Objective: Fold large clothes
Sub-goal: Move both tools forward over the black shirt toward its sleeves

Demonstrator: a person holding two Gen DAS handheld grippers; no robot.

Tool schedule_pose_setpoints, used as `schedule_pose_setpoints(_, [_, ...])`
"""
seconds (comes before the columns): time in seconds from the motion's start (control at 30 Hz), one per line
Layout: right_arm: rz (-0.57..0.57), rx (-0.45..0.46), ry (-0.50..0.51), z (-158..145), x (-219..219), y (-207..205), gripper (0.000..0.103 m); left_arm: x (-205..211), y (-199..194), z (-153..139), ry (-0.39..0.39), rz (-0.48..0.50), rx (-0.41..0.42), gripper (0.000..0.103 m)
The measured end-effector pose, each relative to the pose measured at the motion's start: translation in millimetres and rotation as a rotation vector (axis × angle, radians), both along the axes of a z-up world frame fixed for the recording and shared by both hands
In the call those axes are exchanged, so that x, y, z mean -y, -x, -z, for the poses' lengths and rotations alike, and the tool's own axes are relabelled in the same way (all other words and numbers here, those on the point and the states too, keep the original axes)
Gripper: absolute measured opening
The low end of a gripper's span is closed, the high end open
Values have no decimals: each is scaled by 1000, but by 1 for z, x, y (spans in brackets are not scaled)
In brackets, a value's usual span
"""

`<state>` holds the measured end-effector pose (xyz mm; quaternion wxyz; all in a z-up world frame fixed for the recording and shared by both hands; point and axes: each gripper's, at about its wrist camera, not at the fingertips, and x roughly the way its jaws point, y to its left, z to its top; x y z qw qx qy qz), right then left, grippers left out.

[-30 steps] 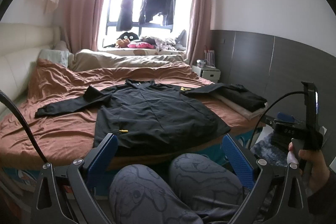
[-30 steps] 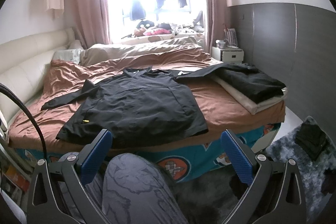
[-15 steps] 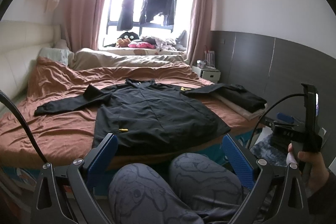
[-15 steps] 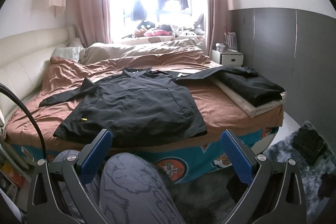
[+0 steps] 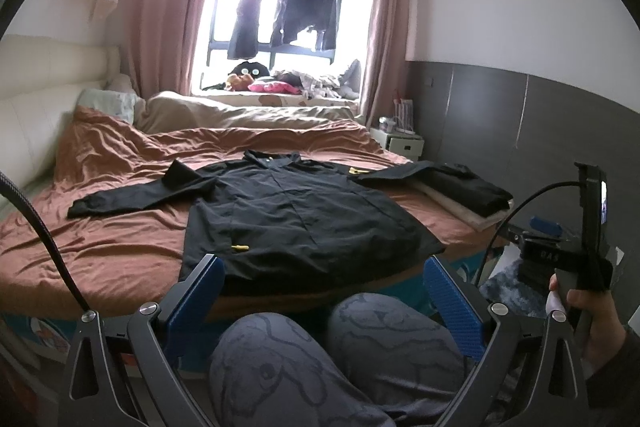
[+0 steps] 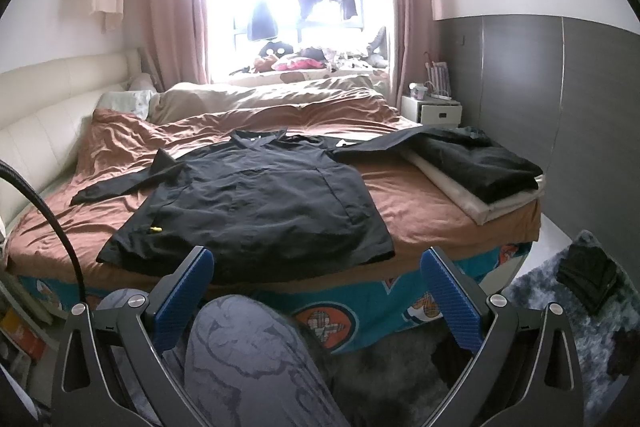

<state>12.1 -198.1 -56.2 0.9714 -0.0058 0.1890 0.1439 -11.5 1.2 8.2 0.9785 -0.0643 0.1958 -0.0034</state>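
Observation:
A large black long-sleeved shirt [image 5: 304,215] lies spread flat on the brown bed cover [image 5: 112,247], collar away from me, both sleeves stretched out to the sides; it also shows in the right wrist view [image 6: 260,203]. My left gripper [image 5: 324,291] is open and empty, held over my knees short of the bed's near edge. My right gripper [image 6: 316,283] is open and empty, also short of the bed. The right gripper's body and my hand show at the right of the left wrist view [image 5: 576,267].
A folded dark garment on a pale folded cloth [image 6: 480,167] sits on the bed's right side, under the shirt's right sleeve end. A white nightstand [image 6: 432,111] stands beyond. A grey rug with a dark item [image 6: 588,275] lies on the floor at right. My knees [image 5: 320,359] are below the grippers.
Both views shift slightly; the grippers have drifted a little, staying open and empty. The shirt has not moved.

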Motion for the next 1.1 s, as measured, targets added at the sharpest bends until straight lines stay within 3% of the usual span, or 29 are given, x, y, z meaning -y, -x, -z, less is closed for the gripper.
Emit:
schedule_pose_setpoints(0.7, [-94, -47, -36, 10, -66, -105, 103, -87, -53, 26, 37, -154, -81, 100])
schedule_pose_setpoints(1.1, [-174, -129, -47, 15, -124, -198, 103, -173, -129, 41, 58, -259, -151, 98])
